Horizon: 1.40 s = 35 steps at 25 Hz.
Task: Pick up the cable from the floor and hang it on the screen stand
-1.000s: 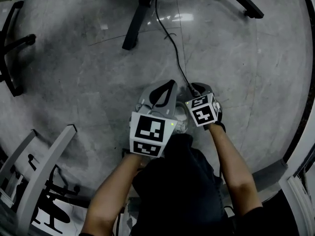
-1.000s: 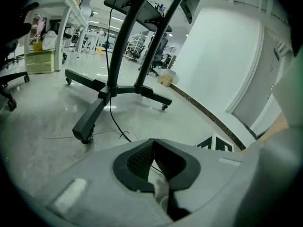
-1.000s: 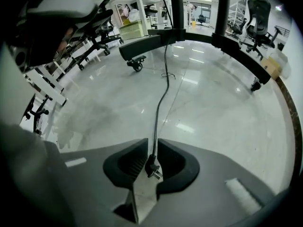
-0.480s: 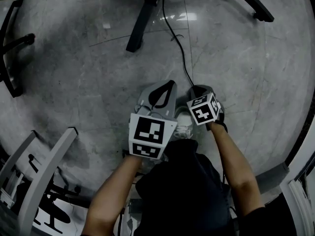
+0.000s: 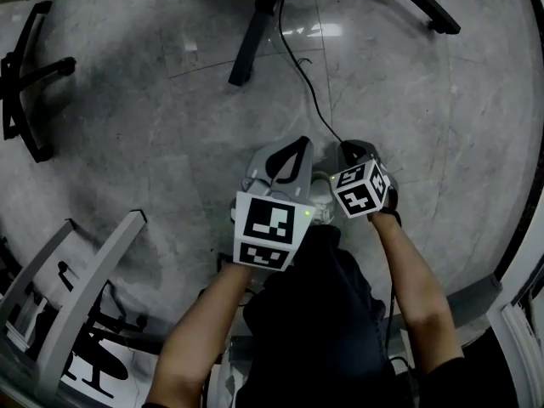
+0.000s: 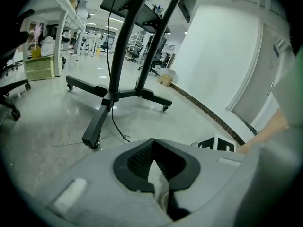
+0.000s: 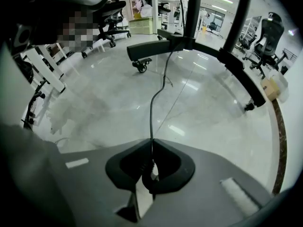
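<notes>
A thin black cable (image 5: 299,75) runs across the grey floor from the black screen stand (image 5: 253,34) at the top of the head view to my right gripper (image 5: 351,150). In the right gripper view the jaws are shut on the cable (image 7: 155,98), which rises taut from the fingertips toward the stand base (image 7: 156,47). My left gripper (image 5: 287,161) sits just left of the right one, shut, with nothing between its jaws. The left gripper view shows the stand (image 6: 113,79) ahead, with the cable (image 6: 111,112) hanging down its post to the floor.
A black chair base (image 5: 24,83) lies at the far left. A white frame (image 5: 81,300) stands at the lower left. A dark baseboard (image 5: 520,219) curves along the right wall. Office chairs (image 7: 271,37) and a box (image 7: 277,86) stand beyond the stand.
Both grippers have shifted a little forward toward the stand, the right one still holding the cable. The cable stretch between gripper and stand looks shorter.
</notes>
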Motion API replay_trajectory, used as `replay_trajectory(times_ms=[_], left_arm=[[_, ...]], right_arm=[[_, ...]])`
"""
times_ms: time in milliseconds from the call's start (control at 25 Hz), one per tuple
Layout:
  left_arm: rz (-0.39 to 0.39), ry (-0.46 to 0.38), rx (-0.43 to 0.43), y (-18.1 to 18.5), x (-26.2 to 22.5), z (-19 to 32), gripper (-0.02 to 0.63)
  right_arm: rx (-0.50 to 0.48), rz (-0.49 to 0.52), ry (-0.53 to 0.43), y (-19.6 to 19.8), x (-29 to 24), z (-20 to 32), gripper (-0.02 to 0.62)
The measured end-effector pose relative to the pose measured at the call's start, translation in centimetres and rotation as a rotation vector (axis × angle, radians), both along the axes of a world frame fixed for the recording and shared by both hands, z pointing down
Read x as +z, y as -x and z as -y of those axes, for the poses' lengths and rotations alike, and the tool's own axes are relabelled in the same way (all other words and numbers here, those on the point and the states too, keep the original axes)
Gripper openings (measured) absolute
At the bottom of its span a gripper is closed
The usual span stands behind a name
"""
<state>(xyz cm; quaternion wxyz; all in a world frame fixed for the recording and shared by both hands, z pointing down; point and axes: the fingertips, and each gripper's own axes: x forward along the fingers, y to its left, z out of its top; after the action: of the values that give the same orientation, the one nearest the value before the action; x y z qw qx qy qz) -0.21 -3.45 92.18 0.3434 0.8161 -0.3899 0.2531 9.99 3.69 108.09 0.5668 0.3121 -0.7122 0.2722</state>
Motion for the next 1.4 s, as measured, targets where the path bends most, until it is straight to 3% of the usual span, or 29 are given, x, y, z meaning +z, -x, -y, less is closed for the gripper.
replay_trajectory(times_ms=[480,880,1400], left_arm=[[0.009,-0.039,0.024,-0.4,-10.8,0.3,0.002],[-0.011,-0.089,-0.008,0.3,-22.9,0.8,0.002],[-0.004,-0.204,-0.031,1.0,-37.2,1.5,0.002]], right_arm=[[-0.059,-0.027,-0.088,-1.2,-12.9,1.1,0.018],[-0.052,-0.048,-0.164,-1.3,-25.0,3.0,0.018],[-0.066,-0.008,-0.378,0.0,-42.6,7.1,0.020]])
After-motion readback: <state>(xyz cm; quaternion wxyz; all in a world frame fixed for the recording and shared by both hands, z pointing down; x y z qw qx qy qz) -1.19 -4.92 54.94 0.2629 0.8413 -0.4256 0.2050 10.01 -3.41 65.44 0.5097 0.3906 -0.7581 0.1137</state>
